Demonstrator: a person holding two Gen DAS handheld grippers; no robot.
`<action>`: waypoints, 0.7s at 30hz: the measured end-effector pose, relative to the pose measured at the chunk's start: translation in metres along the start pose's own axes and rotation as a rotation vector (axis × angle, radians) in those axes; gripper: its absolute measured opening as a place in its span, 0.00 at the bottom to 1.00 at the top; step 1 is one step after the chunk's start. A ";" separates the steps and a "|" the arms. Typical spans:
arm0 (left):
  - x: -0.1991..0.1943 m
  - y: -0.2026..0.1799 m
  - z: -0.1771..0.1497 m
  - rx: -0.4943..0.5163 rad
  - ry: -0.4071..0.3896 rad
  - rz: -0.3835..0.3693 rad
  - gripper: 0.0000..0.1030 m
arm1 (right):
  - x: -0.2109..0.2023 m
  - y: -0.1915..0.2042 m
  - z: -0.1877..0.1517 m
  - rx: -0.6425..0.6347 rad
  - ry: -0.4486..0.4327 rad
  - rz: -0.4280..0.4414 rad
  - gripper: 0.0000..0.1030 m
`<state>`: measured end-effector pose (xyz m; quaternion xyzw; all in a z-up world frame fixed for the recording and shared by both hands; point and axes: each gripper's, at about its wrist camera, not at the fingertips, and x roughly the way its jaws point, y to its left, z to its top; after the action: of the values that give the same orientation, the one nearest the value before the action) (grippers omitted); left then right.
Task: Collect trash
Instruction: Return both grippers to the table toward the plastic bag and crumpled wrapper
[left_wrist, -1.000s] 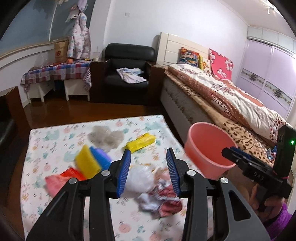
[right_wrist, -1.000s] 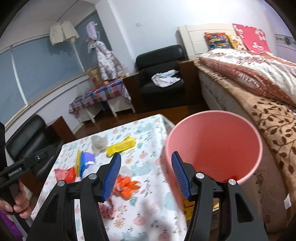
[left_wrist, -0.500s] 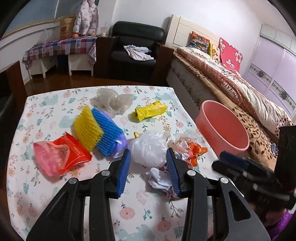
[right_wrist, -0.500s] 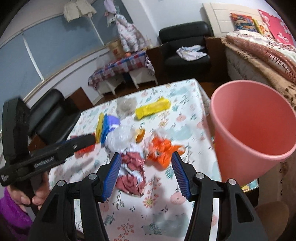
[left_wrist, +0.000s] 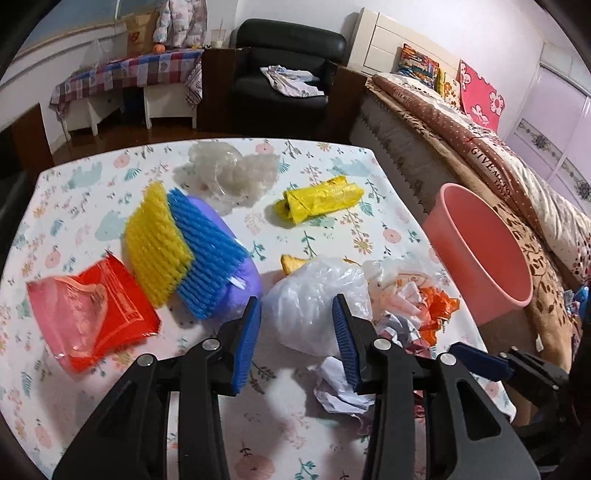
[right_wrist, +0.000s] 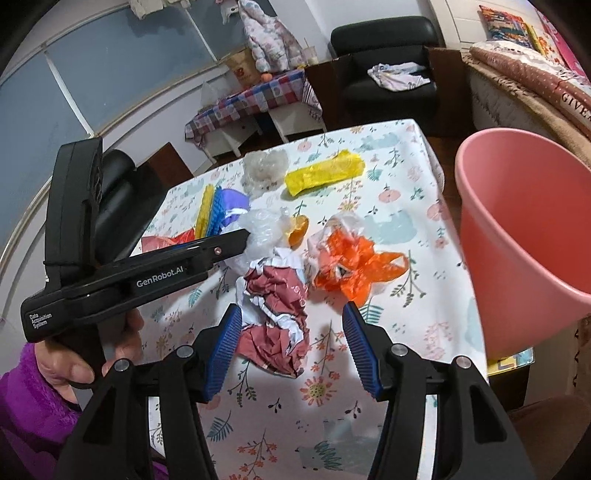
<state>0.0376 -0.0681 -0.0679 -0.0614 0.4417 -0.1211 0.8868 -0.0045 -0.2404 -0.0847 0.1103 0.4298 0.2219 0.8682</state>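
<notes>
Trash lies on a table with a flowered cloth (left_wrist: 92, 177). My left gripper (left_wrist: 295, 314) hangs open just above a white plastic bag (left_wrist: 314, 295), its pads on either side and not pressing; in the right wrist view its tip (right_wrist: 243, 236) is at the same bag (right_wrist: 262, 225). My right gripper (right_wrist: 291, 317) is open over a crumpled red-and-white paper (right_wrist: 277, 295), with an orange plastic scrap (right_wrist: 351, 262) just beyond it. A pink bucket (right_wrist: 524, 221) stands off the table's right edge, also in the left wrist view (left_wrist: 480, 251).
Further trash on the cloth: a yellow wrapper (left_wrist: 321, 199), clear crumpled plastic (left_wrist: 232, 173), yellow (left_wrist: 155, 240) and blue (left_wrist: 207, 254) foam nets, a red pouch (left_wrist: 88, 310). A bed (left_wrist: 498, 155) runs along the right, a black armchair (left_wrist: 288, 66) behind. A hand in a purple sleeve (right_wrist: 26, 398) holds the left gripper.
Both grippers have come down toward the table. The left has closed in on the white bag. The right has swung left, away from the bucket, to the crumpled paper. Jaw widths are unchanged.
</notes>
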 end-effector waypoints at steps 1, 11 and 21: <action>0.000 -0.001 -0.001 0.004 -0.003 -0.002 0.39 | 0.003 0.000 0.000 0.001 0.012 0.003 0.55; -0.002 -0.005 -0.006 0.015 -0.037 -0.010 0.23 | 0.014 0.003 -0.006 0.008 0.051 0.011 0.55; -0.028 0.003 -0.004 -0.013 -0.086 -0.022 0.20 | 0.018 0.009 -0.007 -0.006 0.069 0.017 0.55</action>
<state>0.0187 -0.0579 -0.0498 -0.0771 0.4031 -0.1254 0.9032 -0.0033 -0.2242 -0.0978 0.1036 0.4578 0.2340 0.8514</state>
